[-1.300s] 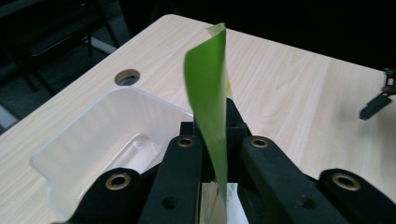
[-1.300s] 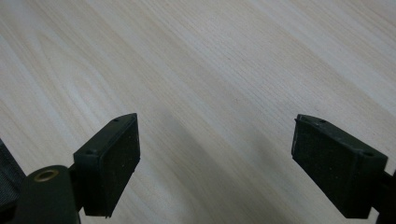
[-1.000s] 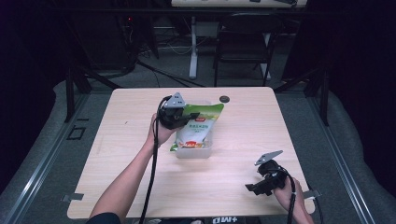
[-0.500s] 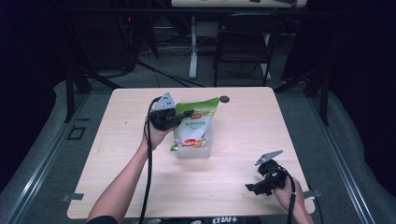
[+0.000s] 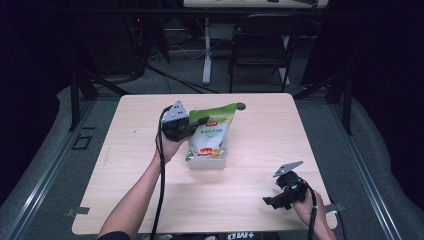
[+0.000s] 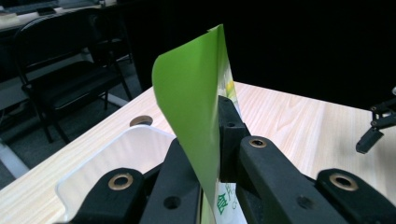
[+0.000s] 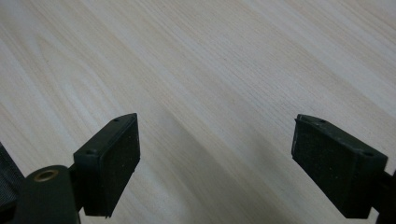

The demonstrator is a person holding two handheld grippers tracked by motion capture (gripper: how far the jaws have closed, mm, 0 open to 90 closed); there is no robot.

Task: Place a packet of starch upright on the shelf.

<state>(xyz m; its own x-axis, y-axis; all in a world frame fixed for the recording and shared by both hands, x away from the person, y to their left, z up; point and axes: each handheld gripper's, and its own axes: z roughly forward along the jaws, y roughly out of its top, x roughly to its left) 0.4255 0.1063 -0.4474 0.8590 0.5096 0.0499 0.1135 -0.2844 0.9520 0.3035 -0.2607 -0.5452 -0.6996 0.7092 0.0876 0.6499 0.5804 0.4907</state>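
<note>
A green snack bag point(image 5: 210, 134) with a red and white label stands tilted in a clear plastic box point(image 5: 206, 161) at the middle of the table. My left gripper point(image 5: 200, 123) is shut on the bag's upper left edge. In the left gripper view the green bag point(image 6: 196, 98) is pinched between the black jaws, with the clear box point(image 6: 116, 158) below it. My right gripper point(image 5: 270, 201) rests low near the table's front right edge, open and empty. In the right gripper view its fingers point(image 7: 112, 163) stand wide apart over bare wood.
The light wooden table point(image 5: 125, 150) has a dark round cable hole point(image 5: 241, 106) at its far edge behind the bag. A black chair point(image 5: 260, 55) and a desk leg stand beyond the table. Dark floor surrounds it.
My left gripper has lifted the bag's top edge up and a little to the left, so the bag stands more upright in the box. The right gripper has not moved.
</note>
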